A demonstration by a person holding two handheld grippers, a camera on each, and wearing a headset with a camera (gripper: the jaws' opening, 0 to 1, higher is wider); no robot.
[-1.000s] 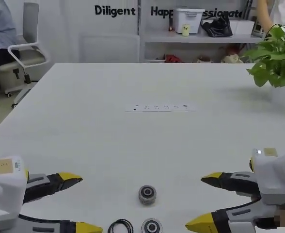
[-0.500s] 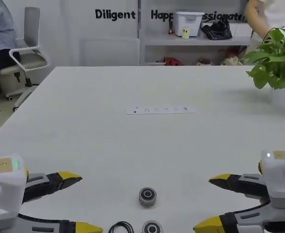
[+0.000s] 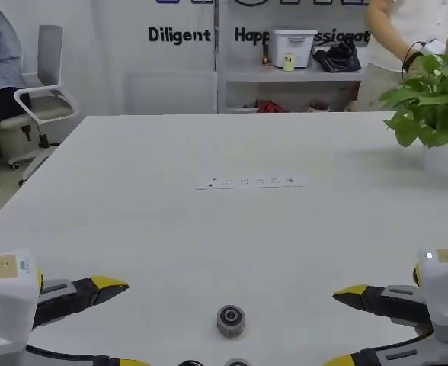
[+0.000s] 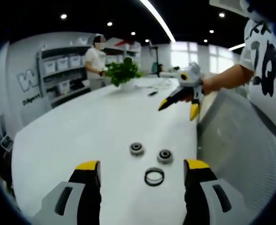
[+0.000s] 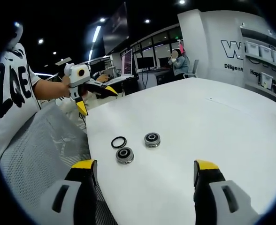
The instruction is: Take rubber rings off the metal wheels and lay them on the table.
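The left gripper [image 3: 129, 326] and right gripper [image 3: 337, 328] are hovering, jaws wide open and empty, either side of the metal wheel [image 3: 231, 319] lying on the near tabletop [image 3: 209, 229] near a loose rubber ring [image 4: 154, 176]; one should probably be pinning the wheel while the other is peeling.

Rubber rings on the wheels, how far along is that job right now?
Done: one rubber ring lies loose on the table beside two metal wheels. In hand: nothing; the left gripper and right gripper are both open, jaws apart and empty. Left: whatever rings the wheels still carry; I cannot tell how many.
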